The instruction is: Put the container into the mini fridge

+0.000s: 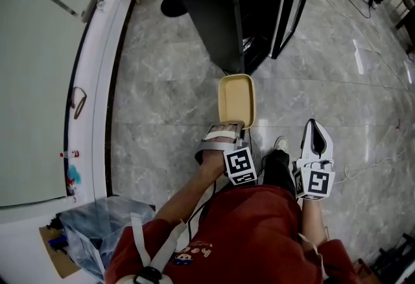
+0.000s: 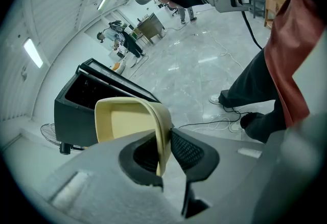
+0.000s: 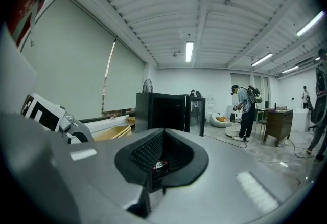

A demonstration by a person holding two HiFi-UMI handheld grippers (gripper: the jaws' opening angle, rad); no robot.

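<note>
The left tool (image 1: 231, 127), pinched on the beige container's (image 1: 237, 100) rim, should carry it level into the open mini fridge (image 1: 249, 10). The right tool (image 1: 316, 137) is closed and empty.

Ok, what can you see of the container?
The container is a pale yellow, shallow rectangular tub with rounded corners, plastic by the look, and empty. The left gripper clamps one short wall, holding it open side up above the floor, just short of the open black fridge. Nothing else touches it.
</note>
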